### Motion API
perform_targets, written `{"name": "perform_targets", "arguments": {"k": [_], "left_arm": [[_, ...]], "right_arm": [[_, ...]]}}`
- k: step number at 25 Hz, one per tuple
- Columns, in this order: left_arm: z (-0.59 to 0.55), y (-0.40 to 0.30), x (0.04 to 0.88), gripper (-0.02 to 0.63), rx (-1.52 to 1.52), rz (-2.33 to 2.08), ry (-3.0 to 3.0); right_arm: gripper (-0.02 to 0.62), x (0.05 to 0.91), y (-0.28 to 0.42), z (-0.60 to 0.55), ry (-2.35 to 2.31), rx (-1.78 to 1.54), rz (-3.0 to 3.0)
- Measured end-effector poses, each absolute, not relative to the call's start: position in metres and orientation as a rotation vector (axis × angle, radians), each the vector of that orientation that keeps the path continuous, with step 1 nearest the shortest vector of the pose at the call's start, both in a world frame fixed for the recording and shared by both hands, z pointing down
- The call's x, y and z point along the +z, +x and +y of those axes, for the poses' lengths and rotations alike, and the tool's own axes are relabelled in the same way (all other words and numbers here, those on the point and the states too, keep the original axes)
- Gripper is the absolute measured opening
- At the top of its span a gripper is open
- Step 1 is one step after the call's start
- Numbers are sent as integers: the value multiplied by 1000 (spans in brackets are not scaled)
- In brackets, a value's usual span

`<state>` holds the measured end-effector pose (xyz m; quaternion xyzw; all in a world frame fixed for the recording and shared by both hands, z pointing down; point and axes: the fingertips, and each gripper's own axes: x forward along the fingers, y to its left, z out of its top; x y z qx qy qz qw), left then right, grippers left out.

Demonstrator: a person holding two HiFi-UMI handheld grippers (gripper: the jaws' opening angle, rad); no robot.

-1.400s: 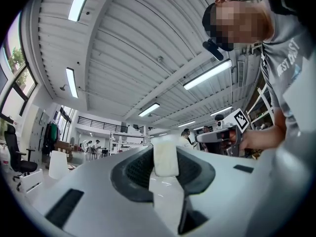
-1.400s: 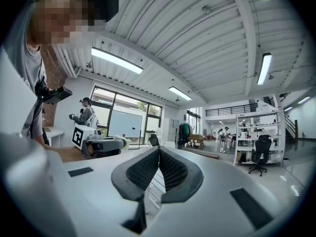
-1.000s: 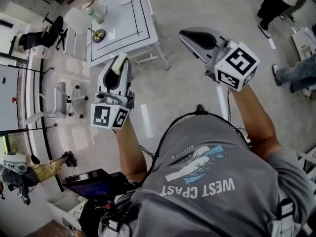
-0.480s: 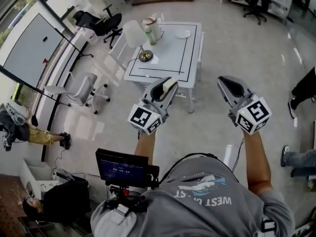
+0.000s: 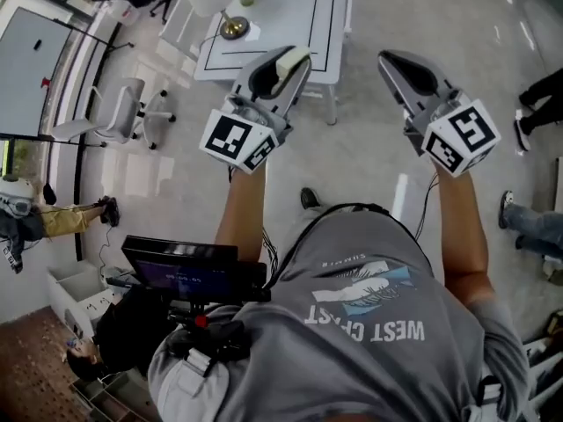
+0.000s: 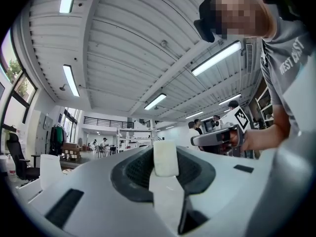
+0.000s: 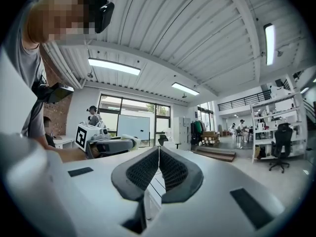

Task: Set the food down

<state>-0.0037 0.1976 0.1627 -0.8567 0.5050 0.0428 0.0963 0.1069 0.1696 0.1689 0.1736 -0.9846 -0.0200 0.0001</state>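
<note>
- Left tool (image 5: 283,67) is clenched on a food block (image 6: 166,158). Its pads stand partway apart and press the block's two sides. The head view shows it held in the air over the floor, just short of the white desk (image 5: 327,25).
- Right tool (image 7: 158,158) is clenched on nothing, its ribbed pads meeting at the tips. It is held level with the left one and well apart from it.
- Ribbed ceiling (image 6: 123,43) with long light strips fills both gripper views, and the head view shows none of it. Each gripper view also catches the other tool out to its side.
- From above, the head view shows the desk, white with a thin black line running round its top.
- Grey office chair (image 5: 123,112) stands on the floor to the left of the desk.
- Table lamp (image 5: 232,28) with a brass foot stands on the desk's near left corner.
- Smallest is the food block: pale cream, smooth, oblong with rounded corners. It stands upright between the left tool's pads, its top poking above them, off the desk.
</note>
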Motion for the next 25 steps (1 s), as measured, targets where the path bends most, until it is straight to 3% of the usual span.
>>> {"name": "perform_targets", "arguments": {"k": [14, 25], "left_arm": [[151, -91, 185, 106, 156, 1400, -2649], [91, -102, 196, 106, 137, 1411, -2662]], "right_arm": [[9, 193, 17, 128, 685, -34, -3023], [9, 206, 5, 68, 686, 4, -3015]]}}
